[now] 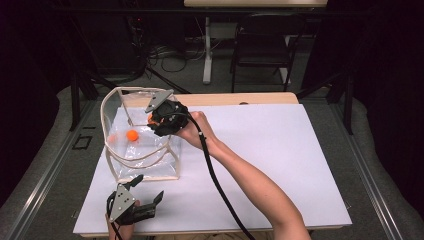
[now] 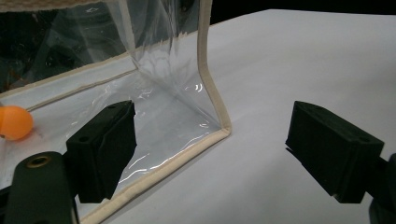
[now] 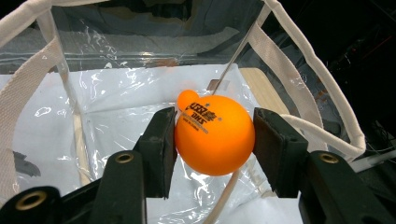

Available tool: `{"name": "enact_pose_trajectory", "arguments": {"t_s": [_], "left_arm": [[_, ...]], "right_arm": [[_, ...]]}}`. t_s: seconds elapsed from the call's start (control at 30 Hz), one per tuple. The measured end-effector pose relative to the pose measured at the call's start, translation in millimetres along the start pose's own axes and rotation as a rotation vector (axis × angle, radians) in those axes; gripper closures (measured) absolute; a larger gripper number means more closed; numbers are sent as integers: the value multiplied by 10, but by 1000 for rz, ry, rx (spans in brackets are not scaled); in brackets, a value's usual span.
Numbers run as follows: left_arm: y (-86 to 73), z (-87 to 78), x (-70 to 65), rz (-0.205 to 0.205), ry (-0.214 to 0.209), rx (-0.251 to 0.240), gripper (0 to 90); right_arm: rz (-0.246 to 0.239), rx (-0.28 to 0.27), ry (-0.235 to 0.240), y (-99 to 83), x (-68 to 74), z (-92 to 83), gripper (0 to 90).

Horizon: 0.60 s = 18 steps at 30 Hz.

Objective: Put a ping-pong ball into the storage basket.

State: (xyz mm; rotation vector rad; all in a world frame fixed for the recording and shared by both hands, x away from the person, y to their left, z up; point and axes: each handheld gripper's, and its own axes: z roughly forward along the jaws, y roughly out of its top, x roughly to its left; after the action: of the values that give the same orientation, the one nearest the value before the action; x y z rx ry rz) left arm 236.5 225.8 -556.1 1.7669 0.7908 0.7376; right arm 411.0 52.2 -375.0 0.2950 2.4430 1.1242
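A clear plastic bag (image 1: 150,170) with beige trim stands open at the left of the white table. An orange ball (image 1: 132,135) lies on its bottom. My right gripper (image 1: 152,120) hangs over the bag's mouth, shut on a second orange ball (image 3: 217,126) with black print. In the right gripper view, that gripper (image 3: 214,140) pinches the ball from both sides, and the ball in the bag (image 3: 186,98) peeks out behind it. My left gripper (image 1: 150,186) rests near the table's front left, open and holding nothing. In its own view the left gripper (image 2: 212,128) straddles the bag's near corner (image 2: 219,133) without touching.
A white sheet (image 1: 280,150) covers the table, bare to the right of the bag. The right forearm and cable cross it from the bottom edge. Beyond the table stand a chair (image 1: 262,50), a desk leg and floor cables.
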Motion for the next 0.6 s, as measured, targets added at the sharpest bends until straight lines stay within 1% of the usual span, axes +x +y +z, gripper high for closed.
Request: {"name": "enact_pose_trajectory", "arguments": {"t_s": [0.27, 0.3, 0.37, 0.4, 0.47, 0.5, 0.53, 0.6], "left_arm": [[2, 1, -3, 2, -4, 0, 156], [1, 1, -4, -1, -3, -1, 156], [1, 2, -3, -3, -4, -1, 156], [1, 3, -3, -2, -5, -1, 157], [2, 7, -8, -5, -7, -1, 156], [2, 11, -10, -6, -8, -1, 156], [3, 13, -12, -6, -9, 0, 156], [4, 19, -20, -4, -12, 2, 157]], "right_arm": [[2, 8, 7, -19, 1, 8, 507], [7, 14, 10, -24, 8, 10, 507], [-2, 18, 8, -36, 15, 15, 507], [1, 24, 11, -43, 21, 21, 506], [-2, 37, 3, -58, 24, 34, 500], [1, 39, 6, -64, 20, 38, 461], [13, 40, 1, -68, 16, 37, 396], [28, 50, 3, -70, -1, 25, 300]]}}
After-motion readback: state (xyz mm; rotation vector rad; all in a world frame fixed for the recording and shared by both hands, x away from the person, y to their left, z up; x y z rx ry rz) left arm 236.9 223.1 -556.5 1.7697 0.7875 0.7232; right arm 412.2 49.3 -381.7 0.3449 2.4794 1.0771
